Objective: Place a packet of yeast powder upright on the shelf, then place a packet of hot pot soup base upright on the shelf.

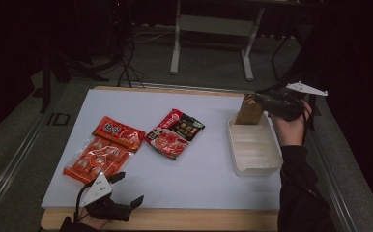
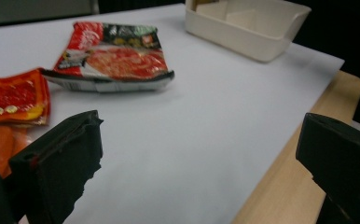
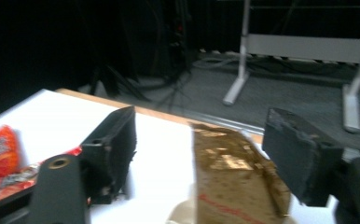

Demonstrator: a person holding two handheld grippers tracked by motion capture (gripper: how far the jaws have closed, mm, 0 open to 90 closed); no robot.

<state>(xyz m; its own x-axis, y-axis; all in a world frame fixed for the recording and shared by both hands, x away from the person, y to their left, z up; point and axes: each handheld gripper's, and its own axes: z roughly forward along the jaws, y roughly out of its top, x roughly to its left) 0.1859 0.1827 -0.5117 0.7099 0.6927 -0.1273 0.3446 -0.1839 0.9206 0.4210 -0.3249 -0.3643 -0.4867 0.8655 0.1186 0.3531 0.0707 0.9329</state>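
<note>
On the table's right side: a white bin (image 1: 254,150) stands on the white sheet (image 1: 194,174), near the right edge.
Brown pack (image 1: 249,110): stands upright in the bin's far end, leaning against the far wall; in the right gripper view it (image 3: 234,182) rises between the two black jaws.
Right gripper (image 1: 264,100): held level at the pack's top, jaws spread wide with a gap on each side of the pack; the pads do not press it, so it is released.
Left gripper (image 1: 126,191): at the near left edge, jaws spread apart over the bare sheet, grasping nothing.
Red-and-black pouch (image 1: 174,133): lies flat mid-table, well apart from the bin.
Orange bag (image 1: 102,151): lies flat at the left, just beside the pouch and just beyond the left gripper.
Background: dark floor, white stand legs (image 1: 176,53) beyond the table.
</note>
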